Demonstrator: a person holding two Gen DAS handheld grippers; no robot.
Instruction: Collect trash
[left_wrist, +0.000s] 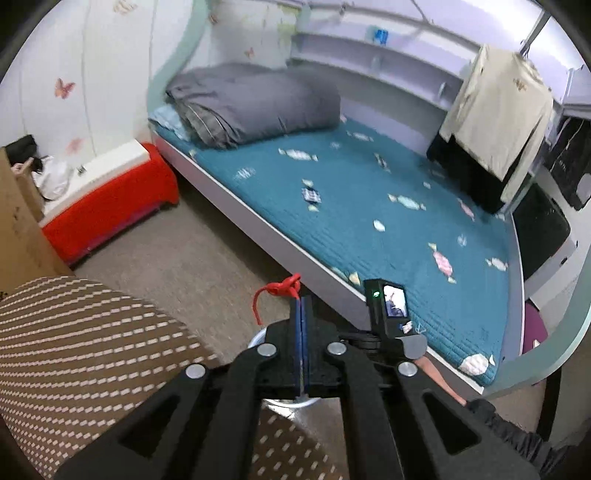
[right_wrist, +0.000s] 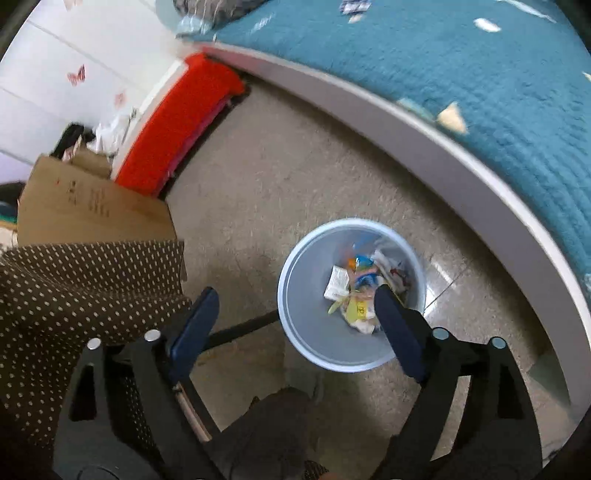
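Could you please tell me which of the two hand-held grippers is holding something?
The left hand-held gripper: its jaws are shut on a red strip. The right hand-held gripper is open and empty above the bin.

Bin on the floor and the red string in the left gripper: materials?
Bin: looks like smooth moulded plastic, pale blue-grey, with a soft sheen on its wall. Red string, pinched by the left gripper: thin, knotted and kinked, likely plastic twine or a bag tie; blur leaves it open.

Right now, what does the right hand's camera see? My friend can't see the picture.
The open right gripper hangs over a pale blue bin with wrappers in it, standing on the floor beside a bed with a teal cover. Nothing is between its fingers.
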